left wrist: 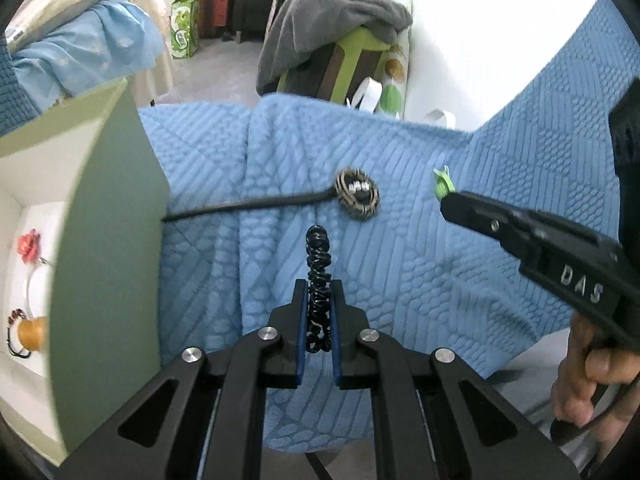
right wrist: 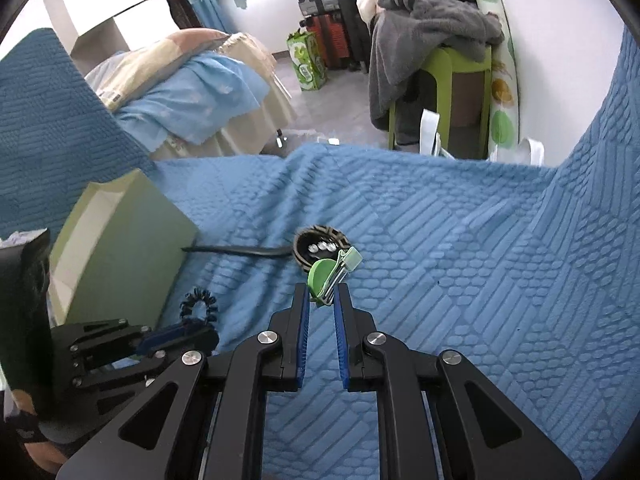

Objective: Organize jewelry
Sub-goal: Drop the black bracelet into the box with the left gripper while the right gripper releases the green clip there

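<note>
A lived-in bedroom at home

Blue quilted bedspread fills the foreground; rumpled bedding upper left; grey towel over a green stool, suitcases against the far wall.

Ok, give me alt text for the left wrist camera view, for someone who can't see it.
The left tool grips a black coiled hair tie above a blue textured blanket. Ahead lies a round woven pendant on a black cord; the right tool enters holding a green clip. An open box stands left.
</note>
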The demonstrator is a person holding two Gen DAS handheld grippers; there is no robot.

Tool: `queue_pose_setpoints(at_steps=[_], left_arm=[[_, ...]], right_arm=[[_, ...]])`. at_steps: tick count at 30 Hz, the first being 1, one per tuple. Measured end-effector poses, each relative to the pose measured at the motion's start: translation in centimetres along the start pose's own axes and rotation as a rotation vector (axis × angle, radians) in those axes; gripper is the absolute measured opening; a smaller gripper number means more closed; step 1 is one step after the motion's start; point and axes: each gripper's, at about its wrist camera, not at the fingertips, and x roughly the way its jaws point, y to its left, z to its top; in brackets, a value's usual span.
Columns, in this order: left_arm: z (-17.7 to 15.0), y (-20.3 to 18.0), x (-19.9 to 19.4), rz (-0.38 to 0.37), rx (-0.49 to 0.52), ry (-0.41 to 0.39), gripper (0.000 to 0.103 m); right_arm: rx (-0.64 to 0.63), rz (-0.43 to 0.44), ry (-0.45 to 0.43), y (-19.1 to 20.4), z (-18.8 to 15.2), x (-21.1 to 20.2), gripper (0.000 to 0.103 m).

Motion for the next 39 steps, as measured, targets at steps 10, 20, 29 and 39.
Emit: queue_pose_setpoints(at_steps=[10, 20, 29, 39], left_arm=[[3.3, 1.4, -5.8, 0.020, -0.030, -0.062, 0.010], [6.2, 5.5, -13.8, 0.058, -0.067, -0.165, 0.010], [5.2, 10.6, -17.2, 0.091, -0.134, -0.208, 0.011], [2.7, 16.2, -13.6, 0.092, -0.228, -0.099, 0.012]], right_arm=[[-0.012, -0.024, -0.087, 3.8, 3.1, -4.9, 0.010], [-0.063, 0.027, -0.234, 9.8, 6.7, -8.9, 0.010], [-0.137, 0.141, -0.230, 17.0, 7.4, -6.7, 0.010], [-0.188, 0.180, -0.110, 21.0, 5.0, -2.2, 0.011]])
